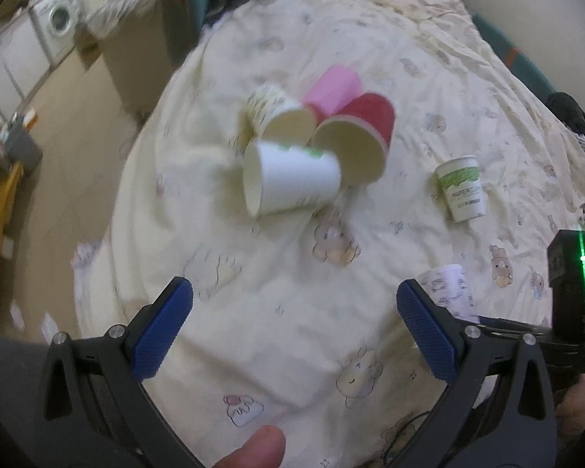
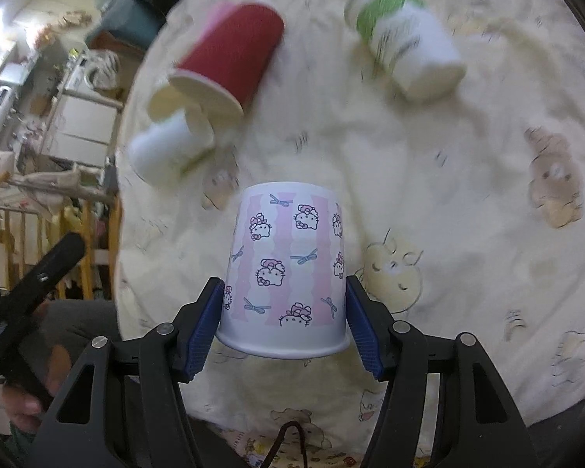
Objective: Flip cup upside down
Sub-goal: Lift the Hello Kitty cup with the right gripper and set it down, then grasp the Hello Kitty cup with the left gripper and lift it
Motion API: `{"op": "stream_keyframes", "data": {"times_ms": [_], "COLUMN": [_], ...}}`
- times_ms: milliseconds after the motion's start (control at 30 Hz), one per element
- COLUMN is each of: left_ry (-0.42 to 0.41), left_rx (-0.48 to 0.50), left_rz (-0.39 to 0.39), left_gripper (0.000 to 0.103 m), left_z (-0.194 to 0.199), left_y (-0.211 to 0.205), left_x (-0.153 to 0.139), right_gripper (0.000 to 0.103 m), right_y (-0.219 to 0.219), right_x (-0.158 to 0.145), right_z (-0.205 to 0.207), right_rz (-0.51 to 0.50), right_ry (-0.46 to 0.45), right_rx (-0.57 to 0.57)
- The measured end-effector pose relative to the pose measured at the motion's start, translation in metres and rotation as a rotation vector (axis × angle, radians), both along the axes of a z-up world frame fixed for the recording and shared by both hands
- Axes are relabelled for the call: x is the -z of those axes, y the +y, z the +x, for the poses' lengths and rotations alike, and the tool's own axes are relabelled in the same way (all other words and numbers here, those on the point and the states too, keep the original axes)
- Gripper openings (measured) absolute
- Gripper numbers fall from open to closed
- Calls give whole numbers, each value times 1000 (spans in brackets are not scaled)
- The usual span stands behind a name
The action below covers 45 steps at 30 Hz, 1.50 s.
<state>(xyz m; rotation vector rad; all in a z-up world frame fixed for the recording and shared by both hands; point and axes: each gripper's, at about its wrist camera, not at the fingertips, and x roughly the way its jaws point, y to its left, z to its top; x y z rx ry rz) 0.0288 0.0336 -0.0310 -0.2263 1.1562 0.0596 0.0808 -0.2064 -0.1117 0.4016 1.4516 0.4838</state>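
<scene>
The right gripper (image 2: 282, 318) is clamped on the kitty cup (image 2: 286, 269), held rim toward the camera over the quilt (image 2: 429, 156), while the left gripper (image 1: 294, 335) hangs empty with fingers apart, so too hard a squeeze may crush the thin wall, or it may tip on the soft cloth.

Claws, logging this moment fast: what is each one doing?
Left claw: open, holding nothing.
Right claw: closed on the kitty cup.

Cup (image 2: 284, 277) between tongs (image 2: 282, 323), on quilt (image 2: 429, 163)
</scene>
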Motion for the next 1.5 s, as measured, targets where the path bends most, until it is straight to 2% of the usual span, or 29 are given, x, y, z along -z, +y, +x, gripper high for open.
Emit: {"op": "stream_keyframes", "data": {"times_ms": [67,133,200,233,300,433,567,700,933,1067,1200,1367,1500], "left_ry": [21,28,38,40,43,47,42,36,2,-45,-63,-66,2], "left_rx": [4,30,40,41,43,46,51,44,48,30,39,13,27], "left_rz": [-21,6,22,6,-15,-33,-30,-29,-27,-51,-36,-13,9], "left_gripper": [103,103,103,103,103,103,103,103,103,103,103,103,103], "left_z": [-2,-1,2,2,2,2,0,0,-3,-3,-2,-4,8], "left_y": [0,-5,-8,-8,-10,-11,-12,-13,-13,-10,-14,-20,-38], "left_x": [11,18,23,23,24,24,22,21,15,7,4,-1,-1], "right_gripper": [67,68,76,79,91,91,91,100,103,103,103,103,103], "right_y": [6,5,6,6,3,-2,-5,-16,-38,-48,-59,-63,-74], "right_x": [10,14,11,10,8,-2,-23,-39,-73,-78,-85,-92,-94], "right_z": [-4,-5,-3,-3,-7,-11,-17,-23,-41,-48,-45,-45,-49], "right_rz": [-8,-3,-26,-29,-26,-7,-25,-33,-98,-152,-171,-170,-150], "right_ry": [29,39,26,18,11,27,-45,-105,-358,-481,-538,-561,-562], "right_rx": [-8,6,7,7,13,17,-1,23,98,136,200,210,236]}}
